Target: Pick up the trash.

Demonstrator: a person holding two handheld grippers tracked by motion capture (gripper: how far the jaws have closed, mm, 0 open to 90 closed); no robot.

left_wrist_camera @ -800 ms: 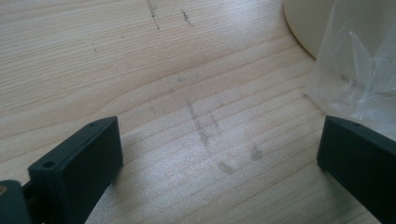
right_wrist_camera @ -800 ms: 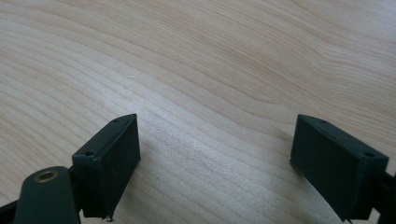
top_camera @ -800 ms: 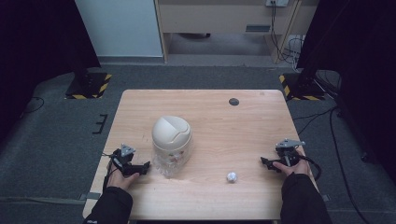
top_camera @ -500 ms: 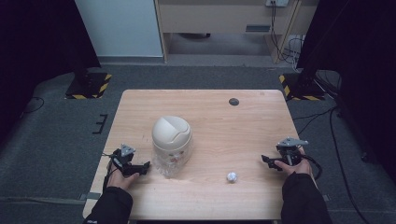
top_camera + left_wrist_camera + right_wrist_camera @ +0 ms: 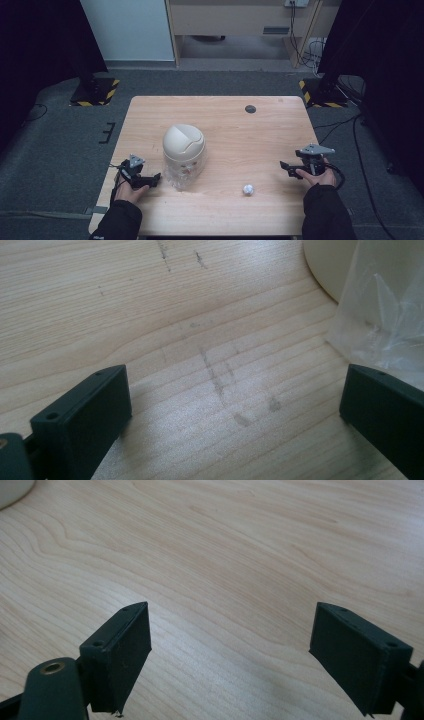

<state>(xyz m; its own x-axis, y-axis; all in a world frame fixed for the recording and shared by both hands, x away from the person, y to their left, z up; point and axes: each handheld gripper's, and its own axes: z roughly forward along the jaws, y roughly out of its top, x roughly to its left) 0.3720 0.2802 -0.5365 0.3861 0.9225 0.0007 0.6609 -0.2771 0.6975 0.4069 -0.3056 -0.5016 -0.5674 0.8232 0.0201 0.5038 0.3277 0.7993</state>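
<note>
1. The left gripper [image 5: 150, 178] rests low on the near-left part of the bench [image 5: 280, 125]; its fingers [image 5: 82, 422] stand wide apart with nothing between them but bare wood.
2. The right gripper [image 5: 289, 168] sits at the near-right edge of the bench, its fingers [image 5: 117, 655] also spread wide and holding nothing.
3. The small bin [image 5: 184, 150], cream with a domed swing lid, stands upright left of centre, with a clear plastic liner [image 5: 181, 176] bunched at its near base.
4. In the left gripper view the liner [image 5: 385, 315] lies just beyond the right-hand finger, apart from it or barely brushing it; I cannot tell which.
5. A crumpled paper ball [image 5: 248, 189] lies on the bench near the front edge, between the 2 grippers, and closer to the right one.
6. Judgement: the ball lies to the left of the right gripper's fingers and slightly nearer the person, so that hand looks best placed to pick it up, while the left one is next to the bin.
</note>
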